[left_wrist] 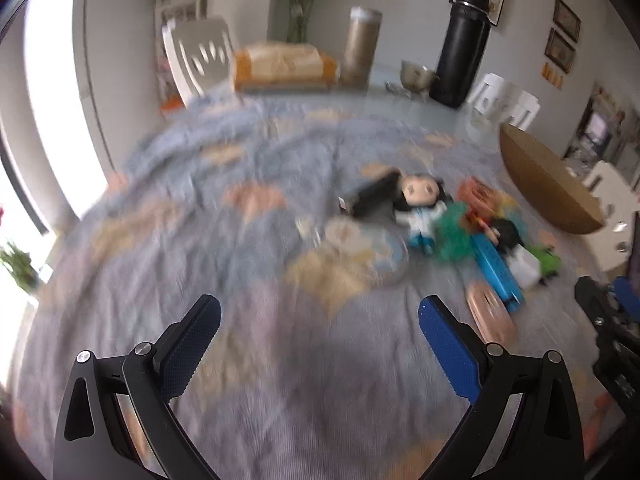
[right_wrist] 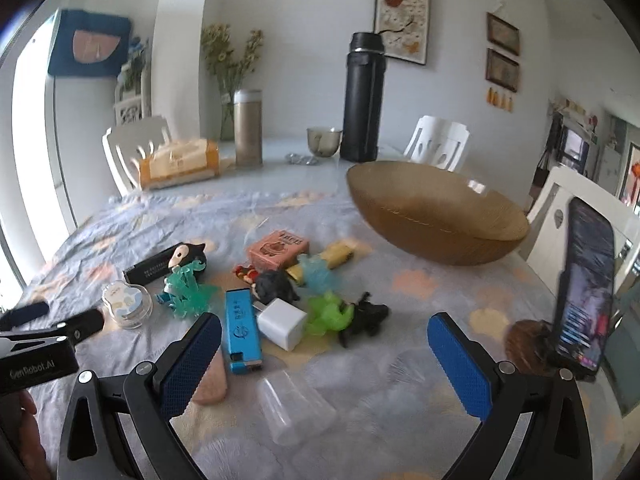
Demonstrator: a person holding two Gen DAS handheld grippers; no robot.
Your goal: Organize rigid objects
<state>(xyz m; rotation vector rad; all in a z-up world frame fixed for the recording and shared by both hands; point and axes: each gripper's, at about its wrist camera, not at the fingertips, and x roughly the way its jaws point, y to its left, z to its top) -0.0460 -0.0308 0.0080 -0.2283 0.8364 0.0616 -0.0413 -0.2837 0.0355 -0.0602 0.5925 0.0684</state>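
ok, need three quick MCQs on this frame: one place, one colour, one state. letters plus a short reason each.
1. Where is the brown bowl relative to the toy pile?
A. Far right of it
B. Near left of it
C. Under it

2. What colour is the rectangular lighter beside the white charger cube?
A. Red
B. Blue
C. Yellow

3. How is the right hand-held gripper?
A. Shut on the lighter
B. Shut on the charger
C. Open, holding nothing

Answers: 1 A, the bowl sits beyond and right of the pile. 2 B, its body is bright blue. 3 C, the blue pads stand wide apart with only cloth between.
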